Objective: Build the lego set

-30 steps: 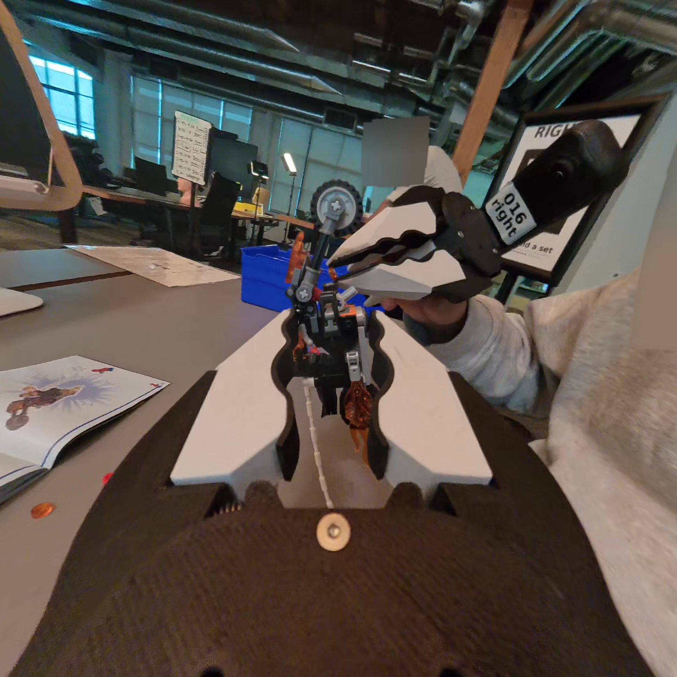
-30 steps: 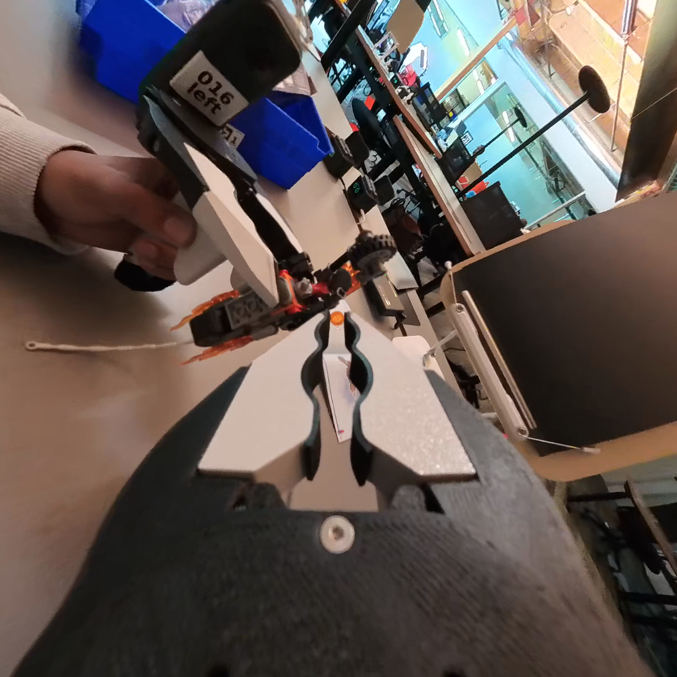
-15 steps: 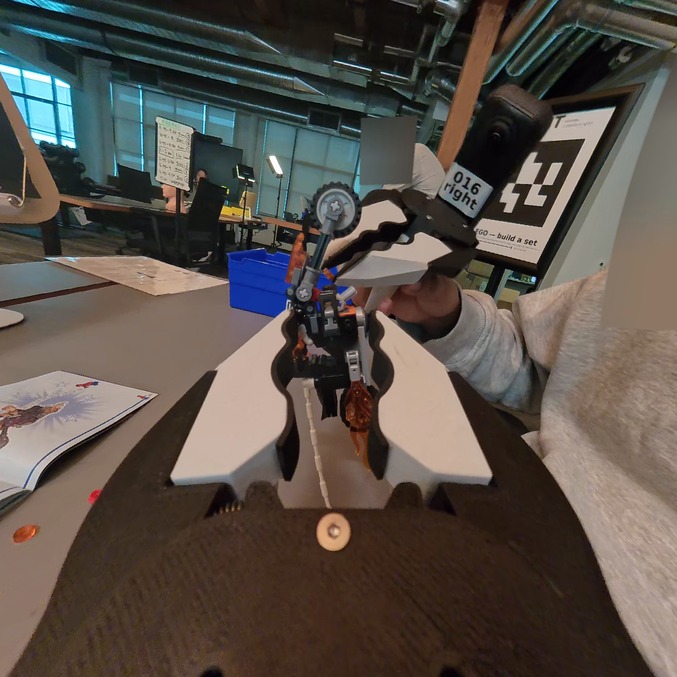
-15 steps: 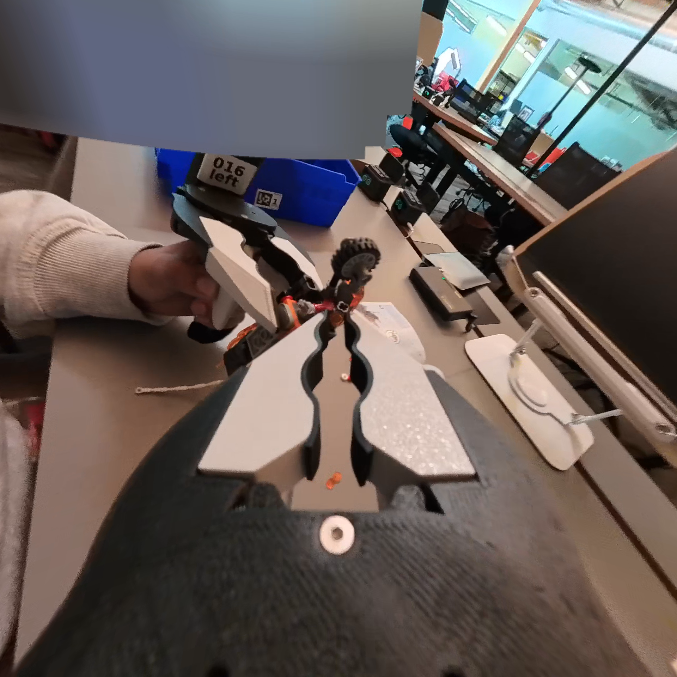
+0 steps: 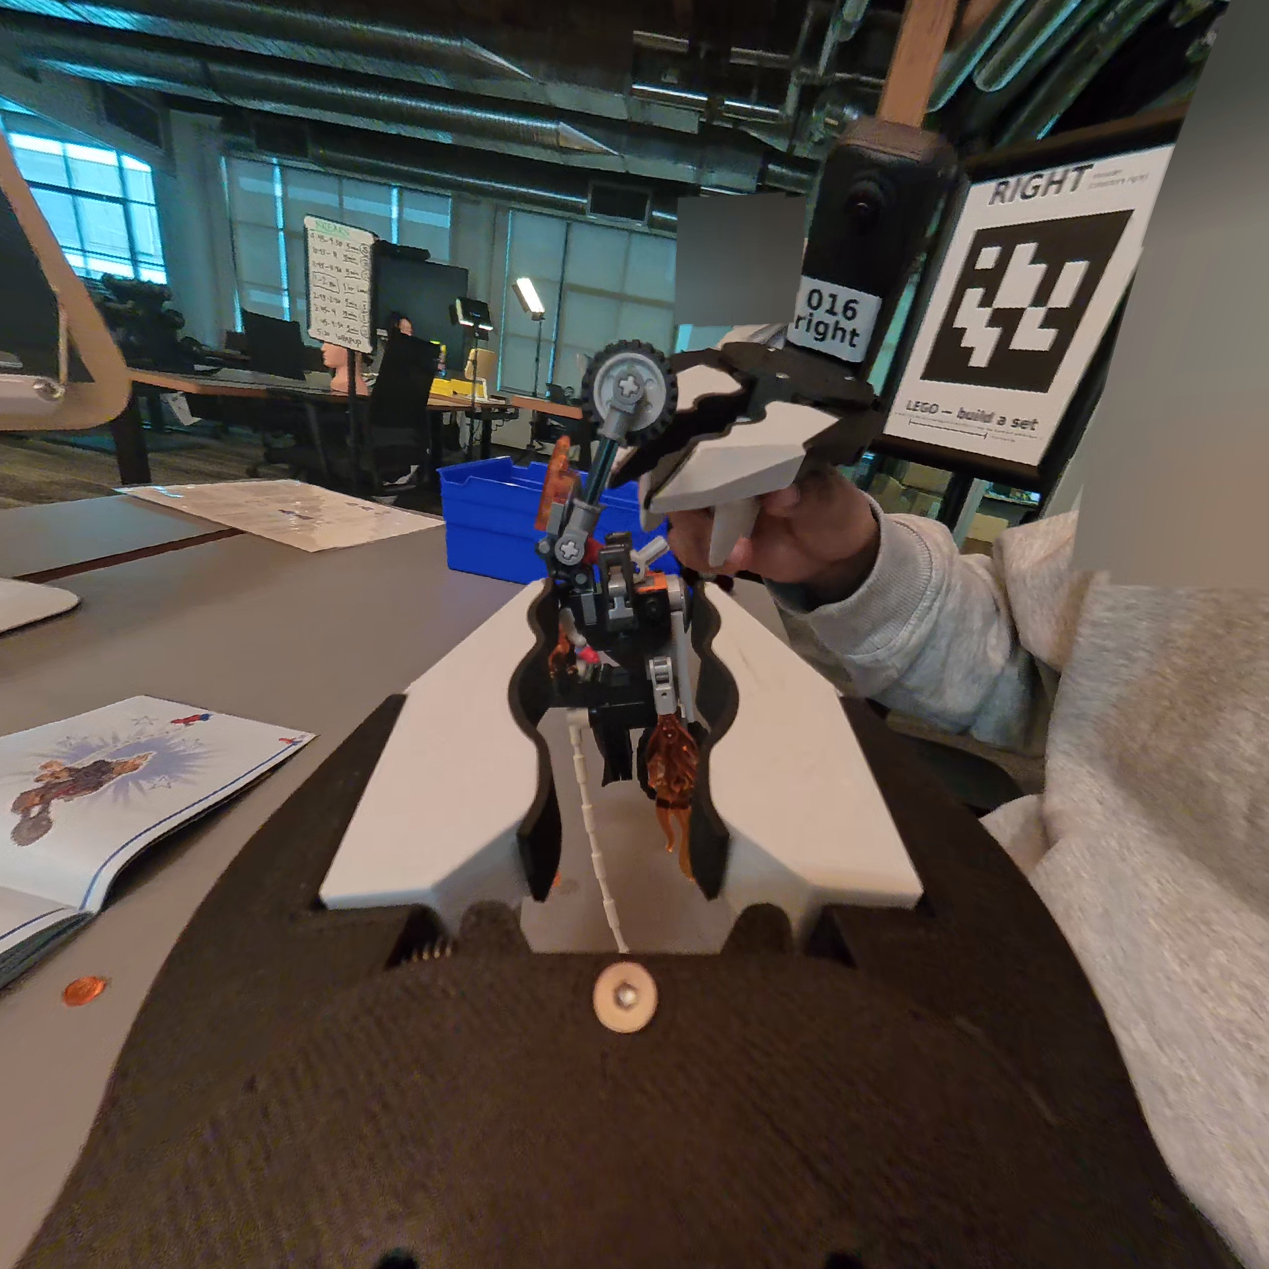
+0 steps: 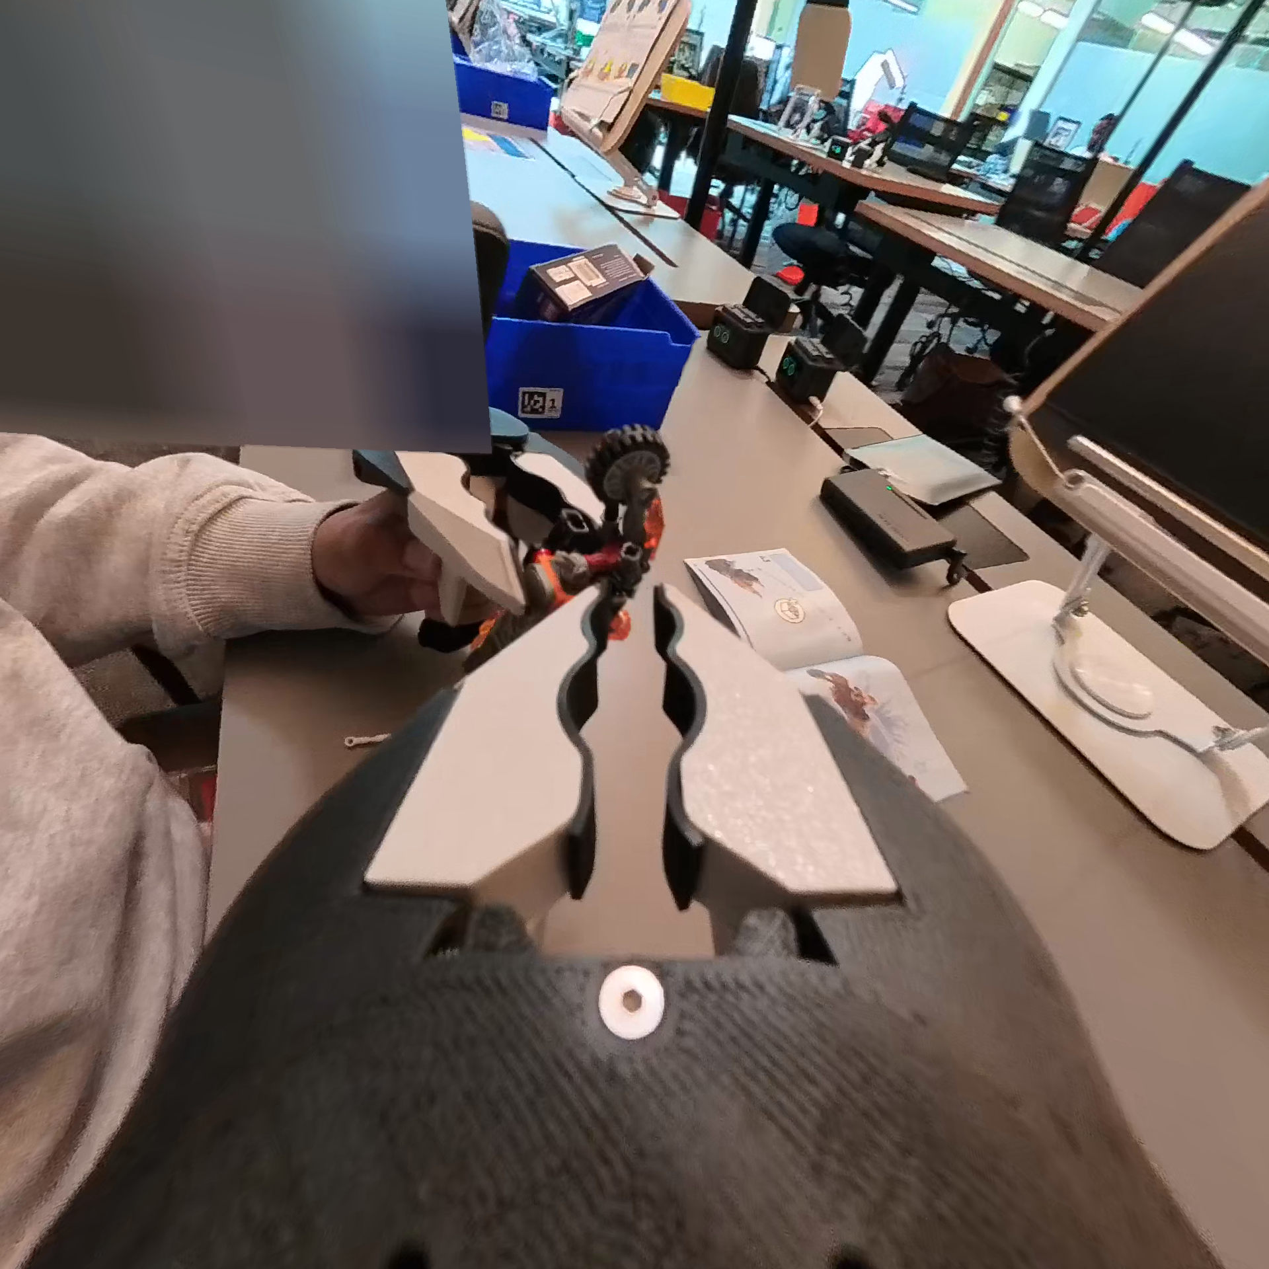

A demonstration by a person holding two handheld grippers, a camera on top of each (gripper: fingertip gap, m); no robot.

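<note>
Your left gripper (image 5: pixel 618 604) clamps lego model (image 5: pixel 621 638) mid-frame, steadying it | right gripper (image 6: pixel 628 597) jaws slightly parted, empty, tips beside wheel strut (image 6: pixel 632 522), apparently for adjusting

Open workshop, exposed ceiling

Ducts (image 5: pixel 412 62) are hung overhead; windows (image 5: pixel 89 199) are set behind rows of desks (image 6: pixel 961 192), chairs (image 5: pixel 405 384) and lamps (image 5: pixel 529 295).

- grey table (image 6: pixel 741 412); open instruction booklet (image 6: pixel 810 638) lies flat on it
- blue bin (image 6: pixel 590 364) stands toward its far edge
- white monitor base (image 6: pixel 1099 707); black box (image 6: pixel 886 522); copper coin (image 5: pixel 84 991); short white string (image 6: pixel 367 740)
</note>
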